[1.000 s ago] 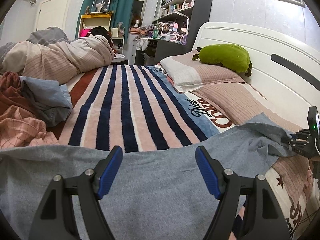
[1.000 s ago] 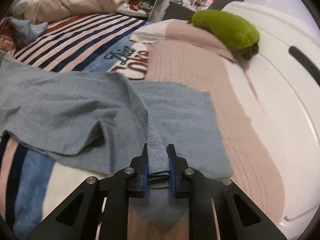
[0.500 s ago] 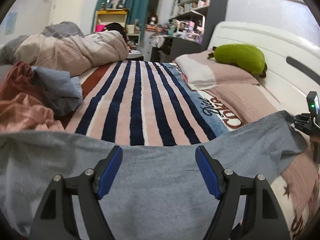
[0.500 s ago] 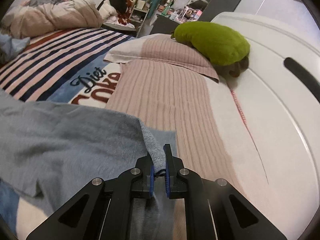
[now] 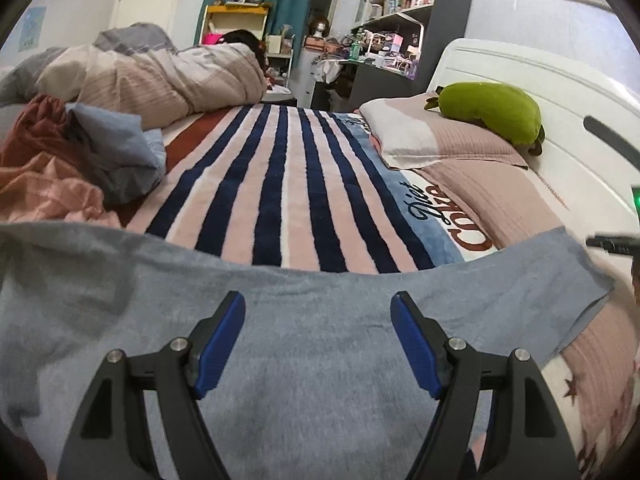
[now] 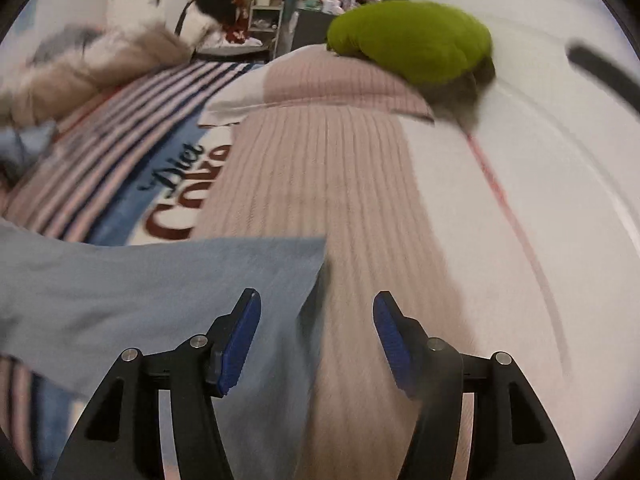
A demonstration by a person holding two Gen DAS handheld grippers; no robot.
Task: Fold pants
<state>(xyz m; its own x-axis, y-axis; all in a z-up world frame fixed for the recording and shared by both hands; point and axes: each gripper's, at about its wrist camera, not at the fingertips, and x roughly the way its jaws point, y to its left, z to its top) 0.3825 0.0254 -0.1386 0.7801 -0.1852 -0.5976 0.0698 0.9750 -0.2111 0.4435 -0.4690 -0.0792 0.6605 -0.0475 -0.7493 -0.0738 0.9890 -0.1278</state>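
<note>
The grey-blue pants (image 5: pixel 312 344) lie spread across the near part of the striped bed blanket (image 5: pixel 280 184). My left gripper (image 5: pixel 318 344) is open and empty just above the middle of the pants. In the right wrist view the pants' end (image 6: pixel 168 292) lies flat with its corner on the pink ribbed bedding (image 6: pixel 332 184). My right gripper (image 6: pixel 316 336) is open and empty over that corner, its left finger above the cloth. The right gripper's tip shows at the left wrist view's far right edge (image 5: pixel 612 242).
A green plush toy (image 5: pixel 490 110) lies on a pillow (image 5: pixel 416 140) by the white headboard (image 5: pixel 560 92). A heap of clothes (image 5: pixel 68 160) and a rolled duvet (image 5: pixel 160 76) lie at the left. Shelves and a desk stand beyond the bed.
My right gripper was shut on the pants' end and carried it right, toward the headboard. It has now opened and let go, and the cloth lies flat. My left gripper stayed open.
</note>
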